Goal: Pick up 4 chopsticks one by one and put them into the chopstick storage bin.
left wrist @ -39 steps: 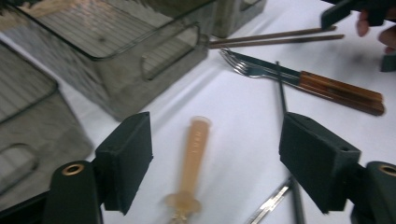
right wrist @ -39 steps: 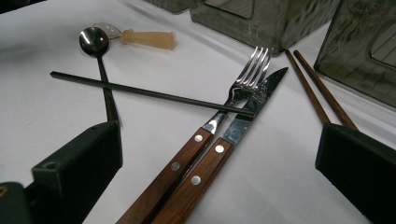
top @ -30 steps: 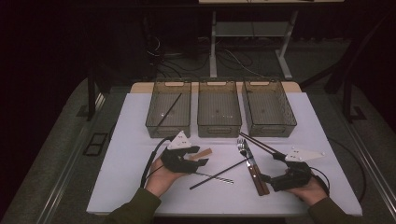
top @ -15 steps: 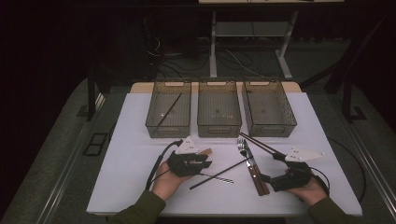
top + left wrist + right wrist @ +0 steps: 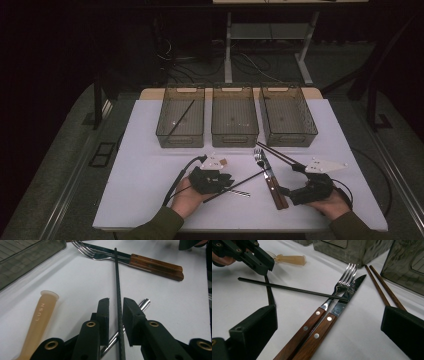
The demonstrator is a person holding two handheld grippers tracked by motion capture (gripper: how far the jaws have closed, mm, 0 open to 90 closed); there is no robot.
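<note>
- Black chopstick (image 5: pixel 118 290): thin, straight, matte; lying on white table (image 5: pixel 150 150), far tip over fork (image 5: pixel 342 285).
- Left gripper (image 5: pixel 116 305): jaws just closing around chopstick, narrow gaps remaining.
- Right gripper (image 5: pixel 329 322): spread wide, empty.

three bins (image 5: pixel 235 122) in row at table (image 5: pixel 145 150) far edge | fork (image 5: pixel 261 161), knife (image 5: pixel 272 180) side by side right of centre | chopstick (image 5: pixel 234 186) crosses near edge, tip on fork
</note>
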